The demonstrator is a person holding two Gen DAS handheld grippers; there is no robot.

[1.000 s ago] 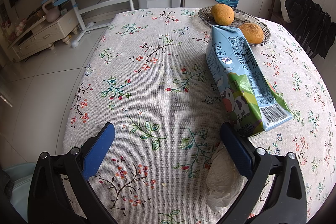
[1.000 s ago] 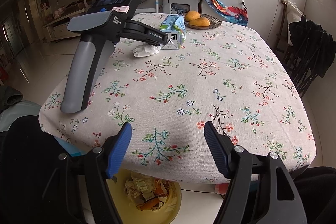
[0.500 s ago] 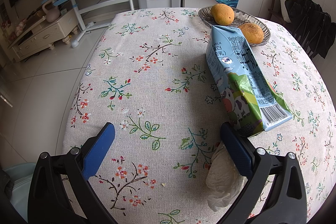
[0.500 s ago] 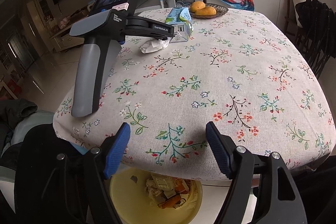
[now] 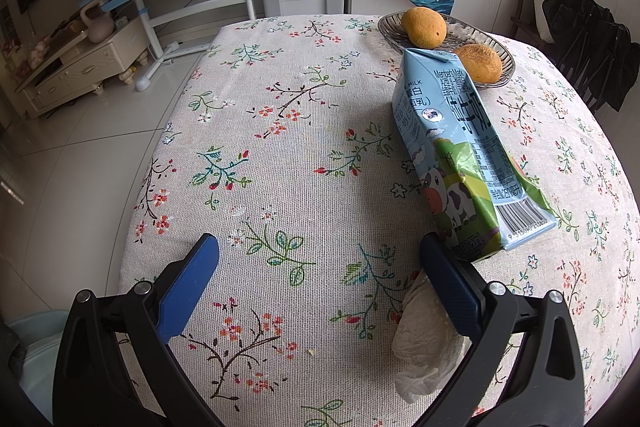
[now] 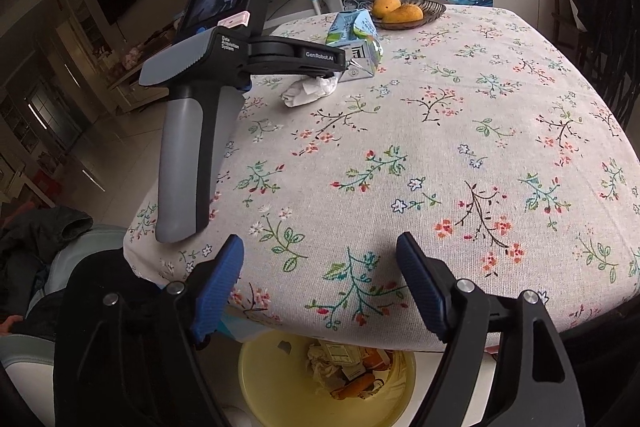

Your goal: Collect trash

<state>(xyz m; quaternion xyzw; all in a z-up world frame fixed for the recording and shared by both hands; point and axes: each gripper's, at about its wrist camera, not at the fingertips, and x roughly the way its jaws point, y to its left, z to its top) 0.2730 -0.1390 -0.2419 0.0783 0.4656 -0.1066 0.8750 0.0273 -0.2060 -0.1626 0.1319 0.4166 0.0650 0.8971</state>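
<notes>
A blue and green milk carton point(image 5: 452, 147) lies on its side on the flowered tablecloth point(image 5: 280, 147). A crumpled white tissue point(image 5: 424, 339) sits just in front of the carton, partly under the right finger of my left gripper point(image 5: 320, 259). That gripper is open and still, with only cloth between its fingers. The right wrist view shows the same carton point(image 6: 354, 39) and tissue point(image 6: 308, 89) far across the table. My right gripper point(image 6: 320, 247) hovers at the near table edge above a yellow trash bin point(image 6: 256, 367), its jaws opening with nothing between them.
A wire basket point(image 5: 500, 51) with two oranges stands behind the carton. The left gripper's grey handle point(image 6: 188, 147) stands at the table's left edge. Dark chairs with clothes point(image 6: 600, 19) line the right side. The bin holds several scraps.
The right gripper has shifted at the near table edge, so the yellow bin shows more fully, and its jaws stand slightly wider. The left wrist view is unchanged.
</notes>
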